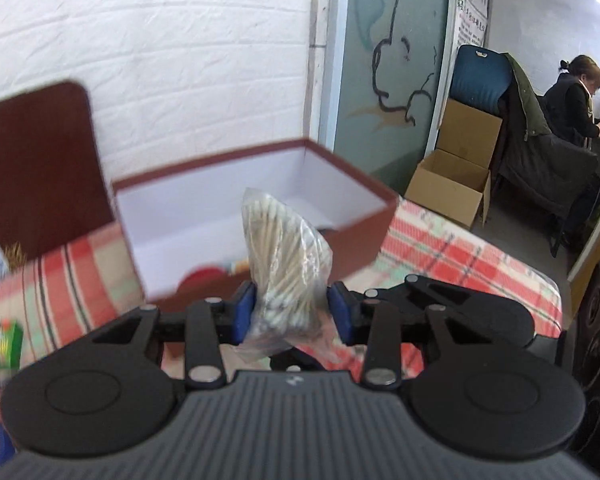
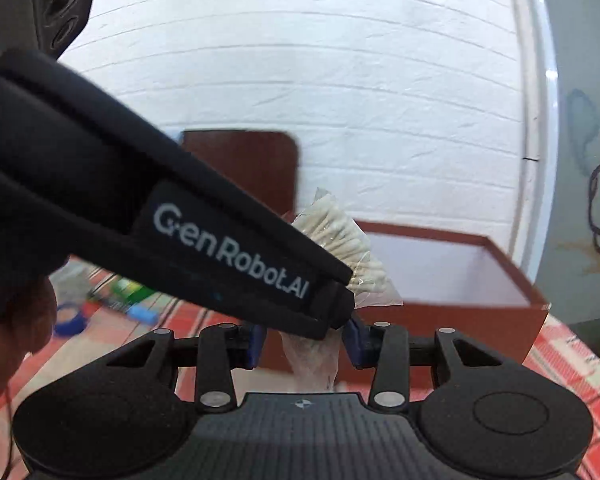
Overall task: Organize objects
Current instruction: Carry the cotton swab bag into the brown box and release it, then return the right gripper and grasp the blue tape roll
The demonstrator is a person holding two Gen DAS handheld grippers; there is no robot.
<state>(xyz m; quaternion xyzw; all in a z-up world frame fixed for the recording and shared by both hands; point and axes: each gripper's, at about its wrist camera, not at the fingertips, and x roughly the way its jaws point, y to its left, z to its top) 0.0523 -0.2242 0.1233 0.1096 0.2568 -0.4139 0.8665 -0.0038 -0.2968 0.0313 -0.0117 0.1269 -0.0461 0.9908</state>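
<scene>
A clear bag of cotton swabs (image 1: 284, 248) stands upright between the blue pads of my left gripper (image 1: 292, 304), which is shut on it. Behind it sits an open brown box (image 1: 204, 200) with a white inside; its brown lid (image 1: 40, 160) leans on the wall at the left. In the right wrist view the left gripper (image 2: 336, 308) crosses in from the upper left with the bag (image 2: 340, 240) in front of the box (image 2: 460, 320). The bag's loose plastic end hangs between the pads of my right gripper (image 2: 306, 340), with a gap showing at the left pad.
A red plaid cloth (image 1: 460, 248) covers the table. A green packet (image 1: 0, 340) lies at the left, and a blue tape roll (image 2: 70, 318) lies with other small items. Cardboard boxes (image 1: 452, 192), a coat-draped chair (image 1: 532, 140) and a seated person (image 1: 572, 100) are off to the right.
</scene>
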